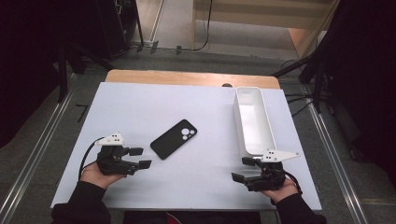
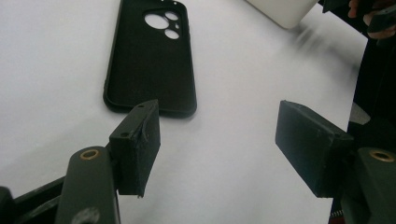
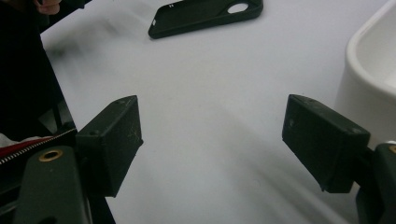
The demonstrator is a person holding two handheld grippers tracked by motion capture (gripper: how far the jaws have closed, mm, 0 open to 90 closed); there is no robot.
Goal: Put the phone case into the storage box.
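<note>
Both grippers rest low at the near edge of a white table (image 1: 140,100), each held in one of a person's hands, jaws spread apart and holding nothing. Left gripper (image 1: 139,157) sits just short of a black phone case (image 1: 173,138), which lies flat near the middle of the table, camera cut-outs facing up, angled so its lower end points toward that gripper. From the left gripper view, the phone case (image 2: 150,56) lies just ahead of the jaws, its near end close by the left-hand jaw but not between the two. Right gripper (image 1: 244,169) waits at the near right, just beside the near end of a long white bin (image 1: 252,119) that runs along the table's right side and looks empty. The work appears to be at the approach stage, the case not yet grasped. A next move would likely call for the left gripper to advance, straddle the case's edge and close on it, perhaps for transfer to the bin
</note>
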